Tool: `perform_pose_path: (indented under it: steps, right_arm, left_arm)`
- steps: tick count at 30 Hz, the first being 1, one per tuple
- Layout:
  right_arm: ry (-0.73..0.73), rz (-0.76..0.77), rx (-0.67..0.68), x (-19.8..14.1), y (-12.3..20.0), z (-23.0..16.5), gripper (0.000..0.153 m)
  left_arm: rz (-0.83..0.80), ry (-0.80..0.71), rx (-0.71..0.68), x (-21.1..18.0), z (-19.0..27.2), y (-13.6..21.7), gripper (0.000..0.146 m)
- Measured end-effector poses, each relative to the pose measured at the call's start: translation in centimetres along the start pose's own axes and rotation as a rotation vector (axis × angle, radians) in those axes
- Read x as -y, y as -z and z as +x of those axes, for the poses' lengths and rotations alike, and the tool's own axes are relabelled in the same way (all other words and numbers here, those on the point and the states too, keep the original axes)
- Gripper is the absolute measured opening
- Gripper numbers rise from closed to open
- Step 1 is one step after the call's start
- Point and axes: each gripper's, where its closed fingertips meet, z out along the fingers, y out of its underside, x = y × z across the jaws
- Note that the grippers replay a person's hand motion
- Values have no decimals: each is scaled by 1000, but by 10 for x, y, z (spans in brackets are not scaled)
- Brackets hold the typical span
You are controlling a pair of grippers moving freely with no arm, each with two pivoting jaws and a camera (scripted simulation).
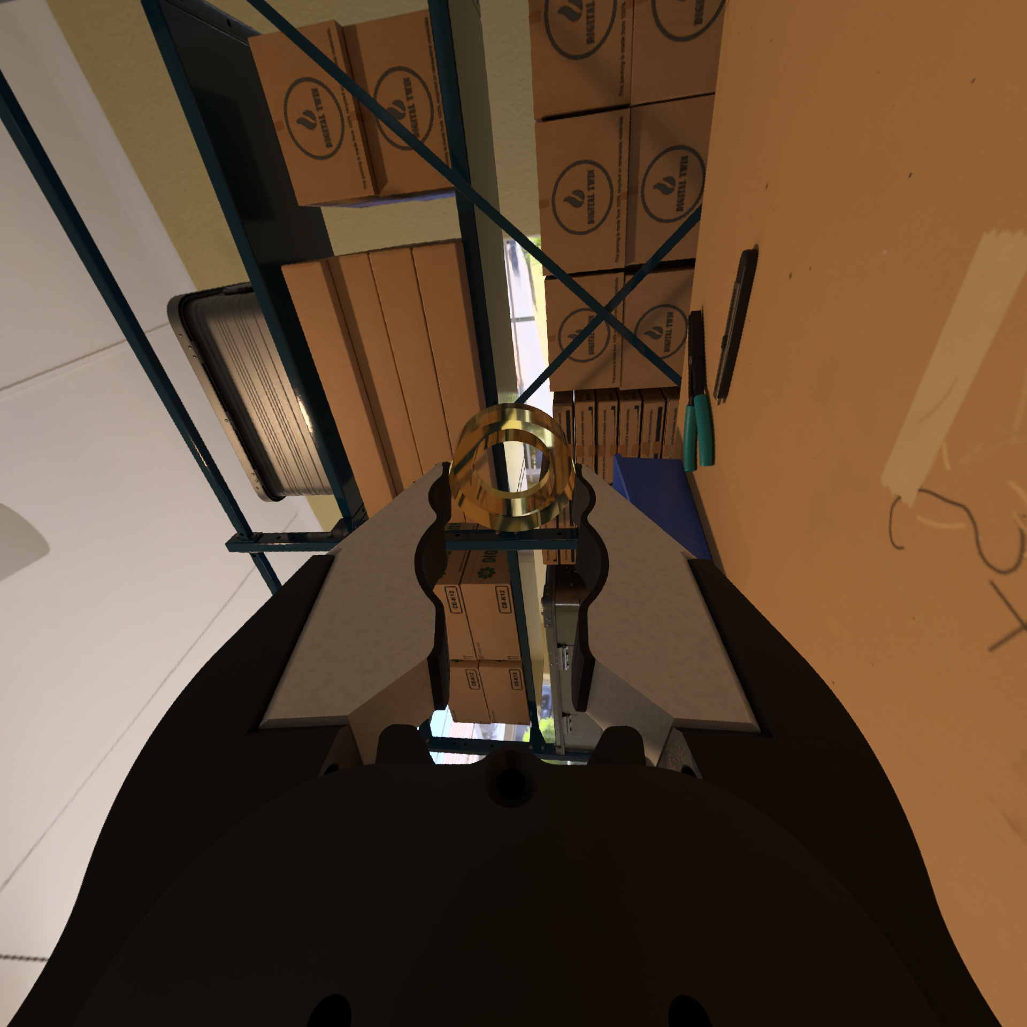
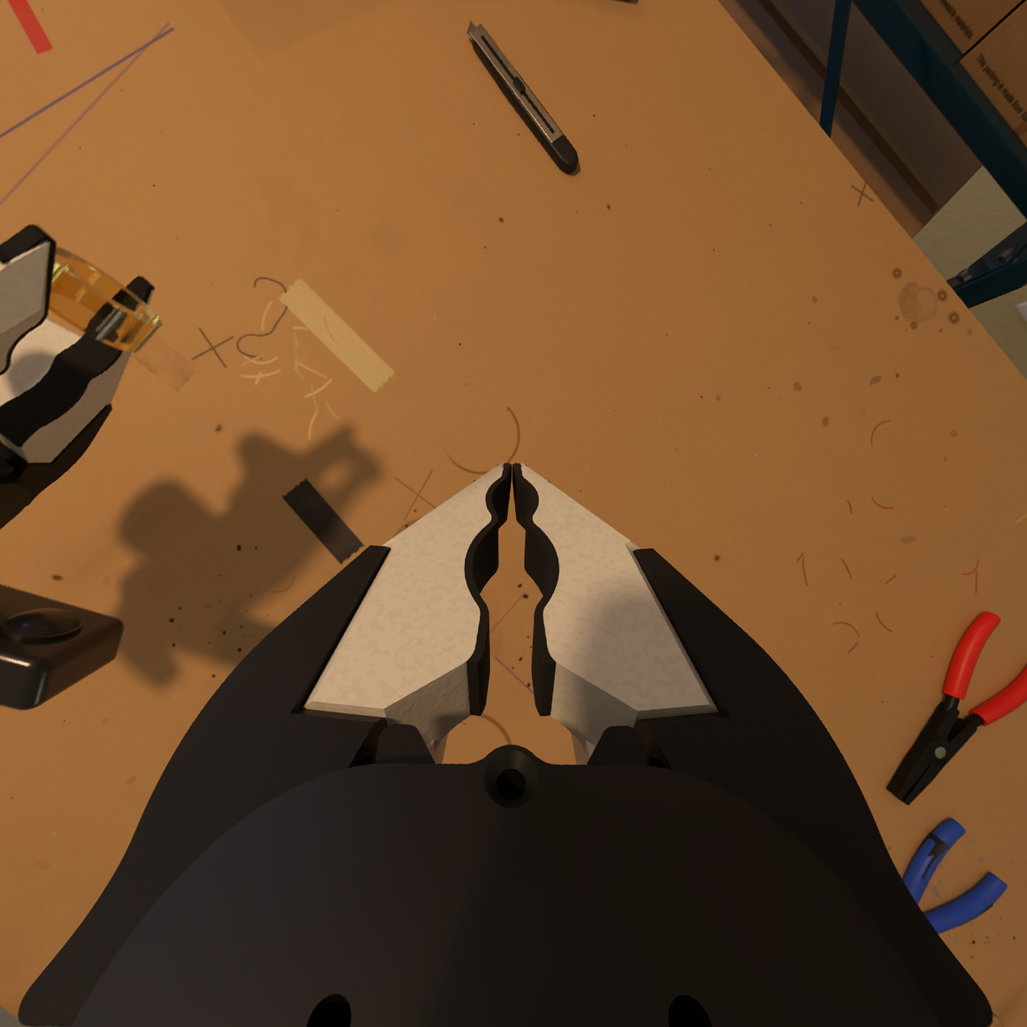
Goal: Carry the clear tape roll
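Note:
The clear tape roll (image 1: 512, 465) is a yellowish see-through ring held between the tips of my left gripper (image 1: 512, 484), which is shut on it, lifted off the brown table (image 1: 861, 389). The view is rolled, so the table stands at the right. In the right wrist view the same roll (image 2: 103, 311) shows at the far left in the left gripper (image 2: 83, 328), above the table (image 2: 667, 333). My right gripper (image 2: 511, 469) is shut and empty, its tips together over the middle of the table.
A black utility knife (image 2: 522, 97) lies at the far side; it also shows in the left wrist view (image 1: 734, 325) next to green-handled pliers (image 1: 697, 405). Red-handled pliers (image 2: 961, 700) and blue-handled pliers (image 2: 945, 883) lie right. A black block (image 2: 50, 650) sits left. Shelving with cardboard boxes (image 1: 355, 111) stands beyond.

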Motion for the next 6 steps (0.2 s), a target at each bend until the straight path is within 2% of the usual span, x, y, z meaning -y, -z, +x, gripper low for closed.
perform_pose_path:
  steps: [6]
  right_arm:
    - [1, 14, 1, 0, 0, 0, 0]
  left_arm:
    - [-16, -3, 3, 1, 2, -14, 43]
